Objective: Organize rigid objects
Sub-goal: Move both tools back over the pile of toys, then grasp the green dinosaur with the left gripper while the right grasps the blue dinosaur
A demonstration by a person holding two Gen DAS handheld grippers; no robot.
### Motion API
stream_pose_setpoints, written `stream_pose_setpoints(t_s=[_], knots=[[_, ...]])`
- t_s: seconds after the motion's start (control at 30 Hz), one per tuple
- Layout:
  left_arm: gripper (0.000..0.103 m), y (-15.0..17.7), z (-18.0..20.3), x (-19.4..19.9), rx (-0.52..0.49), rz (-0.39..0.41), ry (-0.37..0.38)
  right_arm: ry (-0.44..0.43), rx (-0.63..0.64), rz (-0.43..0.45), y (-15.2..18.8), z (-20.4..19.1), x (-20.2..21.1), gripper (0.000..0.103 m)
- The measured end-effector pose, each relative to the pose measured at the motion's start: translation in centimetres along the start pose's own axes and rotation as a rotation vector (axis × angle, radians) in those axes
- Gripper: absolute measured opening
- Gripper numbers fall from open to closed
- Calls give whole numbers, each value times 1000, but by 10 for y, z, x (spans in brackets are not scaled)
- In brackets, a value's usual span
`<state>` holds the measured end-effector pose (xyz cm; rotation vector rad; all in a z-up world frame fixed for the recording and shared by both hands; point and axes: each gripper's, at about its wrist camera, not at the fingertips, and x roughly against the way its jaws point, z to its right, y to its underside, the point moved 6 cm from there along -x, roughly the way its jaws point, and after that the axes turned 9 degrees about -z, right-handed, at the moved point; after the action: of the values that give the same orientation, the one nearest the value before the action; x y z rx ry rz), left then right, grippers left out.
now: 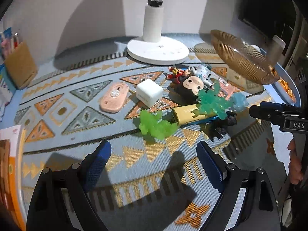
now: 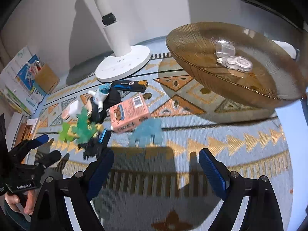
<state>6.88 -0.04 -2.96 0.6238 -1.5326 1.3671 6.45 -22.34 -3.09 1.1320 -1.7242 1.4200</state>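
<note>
Left gripper: fingers spread wide and empty, hovering above the patterned tablecloth; judged poised for a first pick.
Right gripper: fingers likewise spread, pinching nothing; its housing in the left wrist view reads "DAS".
Light-green jelly figure: just ahead of the left fingers, between them; the nearest rigid object and probably the easiest pick.
Blue jelly figure: just ahead of the right fingers, toward the left one.
Black spiky toy: beside the right gripper's left fingertip.
Yellow case: beyond the green figure, partly under a teal jelly figure.
Pink carton: behind the blue figure, barcode up; print too blurred to read.
White cube charger: ahead of the left fingers, faint unreadable lettering.
Pink oval gadget: ahead and left of the left fingers.
Doll heap: further out; a loose pile, judged unsorted.
Amber ribbed glass bowl: far right of both finger pairs, holding clear plastic pieces; likely the collecting dish.
Fan base: farthest back, white.
</note>
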Motion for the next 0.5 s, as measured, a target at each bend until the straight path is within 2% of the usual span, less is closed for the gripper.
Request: stream_pose_setpoints(t_s=[0.13, 0.23, 0.3, 0.33, 0.4, 0.43, 0.47, 0.5], knots=[[89, -9, -1, -8, 20, 0, 38, -3, -3, 10, -7, -3, -9, 84], [89, -12, 3, -12, 4, 11, 26, 1, -1, 7, -10, -7, -16, 79], [88, -14, 4, -14, 0, 17, 13, 42, 18, 25, -13, -10, -18, 74], [85, -15, 6, -16, -1, 16, 20, 65, 31, 31, -13, -12, -19, 70], [64, -16, 6, -17, -7, 13, 29, 99, 56, 44, -13, -14, -20, 64], [60, -16, 7, -17, -15, 16, 26, 97, 63, 51, -12, -16, -20, 56], [46, -16, 8, -16, -21, 22, 21, 87, 73, 56, -12, -18, -18, 47], [46, -15, 10, -16, -30, 24, 25, 80, 78, 56, -11, -19, -17, 47]])
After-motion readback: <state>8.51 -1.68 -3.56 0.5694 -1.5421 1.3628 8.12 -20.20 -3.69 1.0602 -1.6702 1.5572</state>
